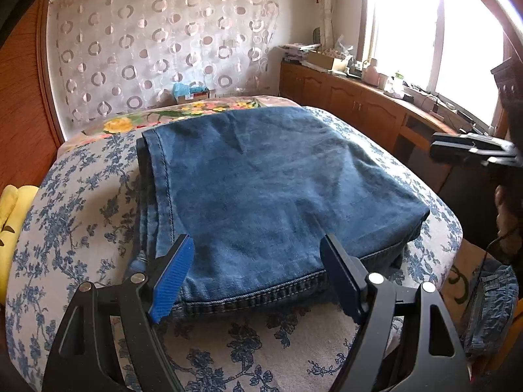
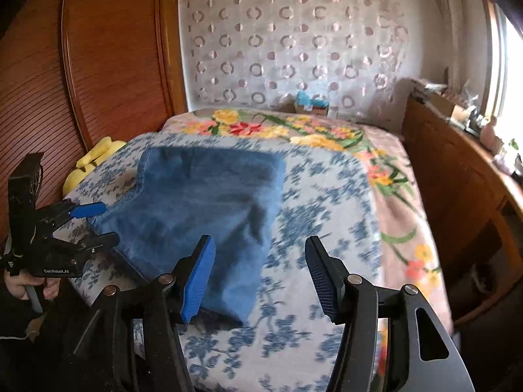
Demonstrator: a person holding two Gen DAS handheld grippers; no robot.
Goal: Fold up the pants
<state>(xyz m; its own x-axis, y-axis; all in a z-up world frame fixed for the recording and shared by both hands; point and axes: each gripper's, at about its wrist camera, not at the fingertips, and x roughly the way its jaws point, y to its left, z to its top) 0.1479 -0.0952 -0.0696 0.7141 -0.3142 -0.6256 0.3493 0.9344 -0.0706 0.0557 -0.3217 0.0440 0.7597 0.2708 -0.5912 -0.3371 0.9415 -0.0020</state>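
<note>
Jeans (image 1: 261, 189) lie folded on the bed (image 1: 81, 212); left gripper (image 1: 258, 241) and right gripper (image 2: 260, 241) hover wide open, holding nothing. Judging the fold nearly finished, square the hem edges gently; avoid snagging layers.

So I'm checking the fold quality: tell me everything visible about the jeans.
The jeans are blue denim, folded into a thick, roughly rectangular stack lying flat on the blue-flowered cover. Stitched hems show along the near and left edges, with layers peeking out underneath at the left. The top is smooth, faintly creased. Both the left gripper and the right gripper stand open, gripping nothing.
</note>
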